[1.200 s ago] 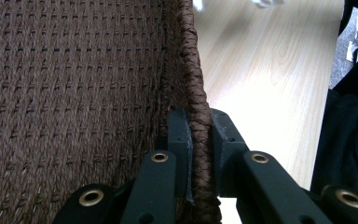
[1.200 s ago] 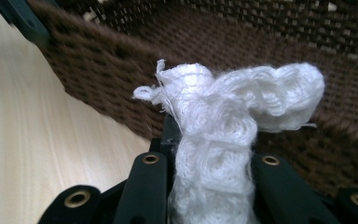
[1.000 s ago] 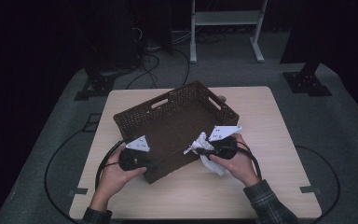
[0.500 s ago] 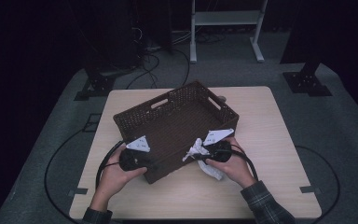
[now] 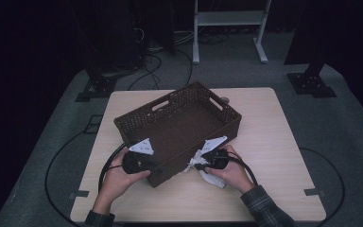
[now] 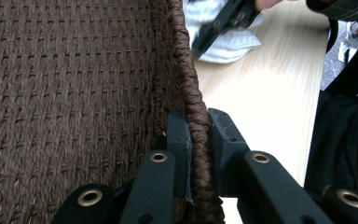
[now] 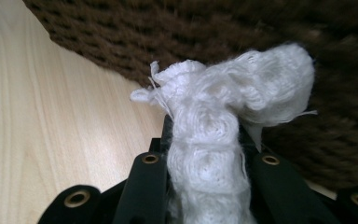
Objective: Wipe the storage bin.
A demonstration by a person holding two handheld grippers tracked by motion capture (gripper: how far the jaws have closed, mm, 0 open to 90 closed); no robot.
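A: where's the white cloth?
B: pinched in the right gripper, bunched lengthwise along the jaws, against the brown basket's near wall.
A: left gripper?
B: clamped on the basket's near rim.

Right gripper w/ the crumpled white knitted cloth clamped in its jaws has dropped lower & slid toward the person, from up near the rim of the dark brown woven rectangular basket down along its outer near wall. Cloth's loose end, hanging free a sec ago, now lies on the light wooden table just beside the basket wall. Right hand came down w/ it.
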